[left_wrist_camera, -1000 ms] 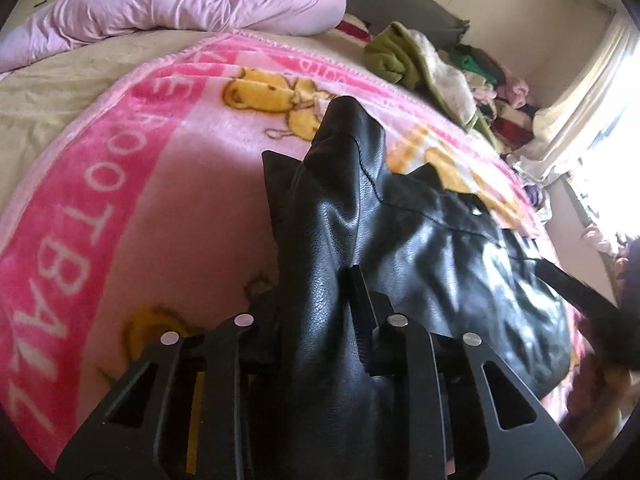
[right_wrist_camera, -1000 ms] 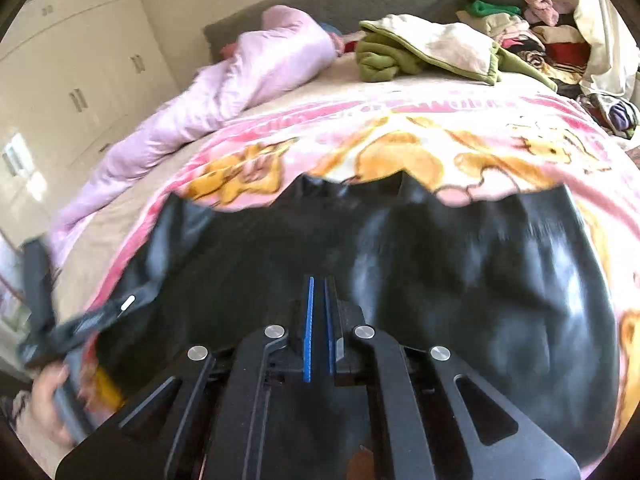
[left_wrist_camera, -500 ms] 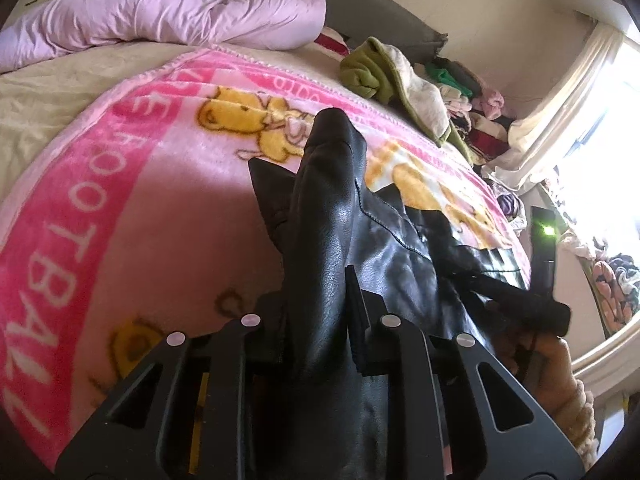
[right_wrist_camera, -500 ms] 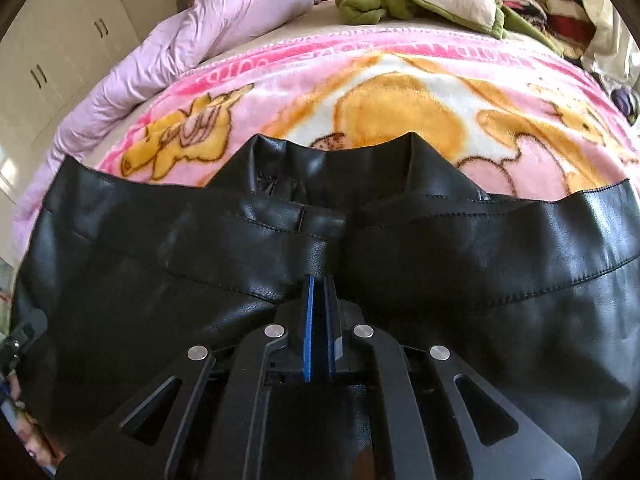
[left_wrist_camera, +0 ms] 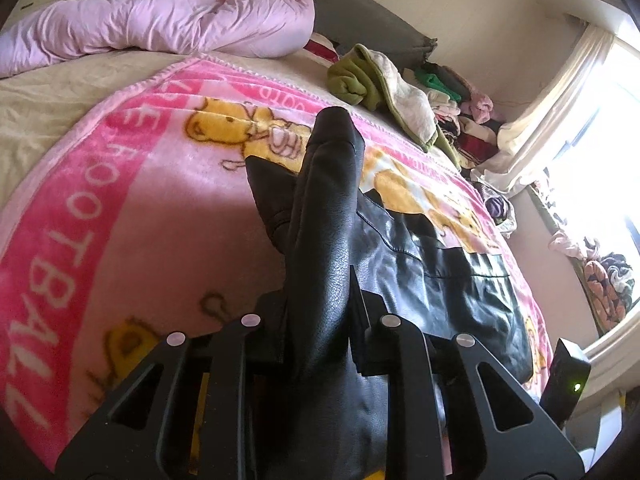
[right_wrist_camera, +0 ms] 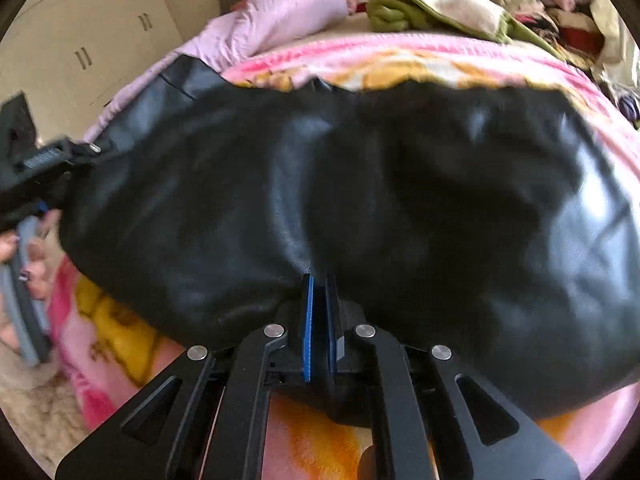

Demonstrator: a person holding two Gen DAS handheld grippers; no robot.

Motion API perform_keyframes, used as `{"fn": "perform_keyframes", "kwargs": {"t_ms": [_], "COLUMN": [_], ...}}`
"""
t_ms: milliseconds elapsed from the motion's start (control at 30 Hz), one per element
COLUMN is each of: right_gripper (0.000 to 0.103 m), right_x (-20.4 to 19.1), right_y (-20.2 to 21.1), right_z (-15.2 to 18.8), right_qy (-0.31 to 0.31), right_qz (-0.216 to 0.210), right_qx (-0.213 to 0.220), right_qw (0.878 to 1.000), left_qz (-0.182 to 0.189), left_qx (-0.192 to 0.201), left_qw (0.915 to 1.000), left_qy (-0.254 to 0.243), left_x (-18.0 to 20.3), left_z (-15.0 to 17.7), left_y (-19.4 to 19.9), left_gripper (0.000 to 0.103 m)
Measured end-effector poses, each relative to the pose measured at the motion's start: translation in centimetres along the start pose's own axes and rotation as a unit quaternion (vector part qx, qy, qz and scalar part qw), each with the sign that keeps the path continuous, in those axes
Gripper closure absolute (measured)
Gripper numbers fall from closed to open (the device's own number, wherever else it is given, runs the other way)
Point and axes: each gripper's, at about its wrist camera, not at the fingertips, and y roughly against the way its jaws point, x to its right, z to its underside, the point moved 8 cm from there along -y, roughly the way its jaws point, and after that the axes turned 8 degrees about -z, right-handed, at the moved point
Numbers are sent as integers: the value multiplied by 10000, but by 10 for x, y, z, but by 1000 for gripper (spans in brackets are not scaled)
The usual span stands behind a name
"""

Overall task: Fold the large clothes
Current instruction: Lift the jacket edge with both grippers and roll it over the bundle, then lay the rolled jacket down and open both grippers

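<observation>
- A black, glossy leather-look jacket [right_wrist_camera: 360, 200] fills the middle of the right wrist view, spread wide over a pink fleece blanket printed with yellow cartoon bears [right_wrist_camera: 400, 56]; the picture is blurred.
- The right gripper [right_wrist_camera: 319, 280] sits at the lower centre of that frame, its blue-lined jaws pressed nearly together on the near edge of the jacket, which fans out from the pinch toward the top of the frame.
- At the left edge of the same frame the left gripper [right_wrist_camera: 52, 160] clamps the jacket's far left end, with a person's hand [right_wrist_camera: 28, 248] below it.
- In the left wrist view the left gripper [left_wrist_camera: 318, 304] is at the lower centre, its jaws narrowly apart and closed on a thick upright fold of the jacket [left_wrist_camera: 328, 248].
- That fold rises from between the jaws toward the frame's centre top, while the rest of the jacket lies flat on the blanket [left_wrist_camera: 120, 208] to the right.
- In the upper left of that frame lies a crumpled lilac quilt [left_wrist_camera: 160, 20]; an olive-green and cream garment [left_wrist_camera: 372, 80] and a pile of mixed clothes [left_wrist_camera: 460, 116] sit at upper right, beside a bright window with a cream curtain [left_wrist_camera: 560, 92].
</observation>
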Motion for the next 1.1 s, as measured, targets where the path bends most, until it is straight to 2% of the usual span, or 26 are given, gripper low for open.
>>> {"fn": "perform_keyframes", "kwargs": {"t_ms": [67, 100, 133, 167, 200, 233, 300, 367, 433, 533, 667, 700, 800, 900, 967, 1067, 1100], "right_gripper": [97, 95, 86, 75, 41, 20, 21, 21, 19, 18, 20, 20, 25, 34, 44, 68, 71], "right_x": [-7, -19, -36, -47, -65, -80, -107, -131, -151, -165, -174, -172, -170, -174, -179, -182, -182], "right_y": [8, 21, 37, 46, 56, 61, 63, 53, 36, 19, 3, 0, 2, 5, 9, 17, 22], "right_z": [-5, -10, -13, -14, -13, -11, -5, 2, 9, 12, 10, 7, 5, 6, 9, 10, 8], "right_qy": [133, 294, 541, 696, 1017, 1326, 1924, 2437, 2923, 3395, 3668, 3654, 3547, 3735, 3877, 3946, 3945], "right_qz": [142, 43, -193, -271, -293, -228, -99, 3, 280, 812, 1319, 1439, 1424, 1502, 1531, 1548, 1571], "right_qx": [81, 351, 696, 860, 1054, 1169, 1324, 1275, 1257, 1387, 1598, 1650, 1725, 1834, 1894, 2011, 2077], "right_qw": [9998, 9989, 9959, 9935, 9888, 9840, 9723, 9614, 9476, 9268, 9069, 9048, 9078, 8968, 8890, 8831, 8812], "left_qz": [-69, -56, -29, -14, 11, 16, 30, 46, 54, 97, 117, 112, 116, 121, 124, 127, 146], "left_qx": [17, 13, 11, 9, -2, -10, -32, -66, -84, -105, -149, -155, -149, -145, -128, -97, -78], "left_qw": [10000, 10000, 10000, 10000, 10000, 10000, 9999, 9998, 9996, 9994, 9991, 9991, 9991, 9992, 9992, 9992, 9992], "left_qy": [-51, -50, -48, -51, -74, -88, -144, -184, -258, -330, -374, -381, -368, -365, -357, -361, -357], "left_x": [1, 2, 3, 4, 6, 7, 10, 15, 20, 25, 27, 27, 27, 27, 27, 31, 34], "left_z": [-1, -2, -4, -4, -6, -7, -10, -12, -15, -18, -21, -21, -21, -22, -24, -27, -28], "left_y": [0, 1, 2, 3, 5, 5, 8, 9, 11, 12, 13, 13, 13, 13, 14, 16, 18], "left_gripper": [88, 88, 88, 88, 88, 88, 88, 88, 88, 88, 88, 88, 88, 88, 88, 88, 88]}}
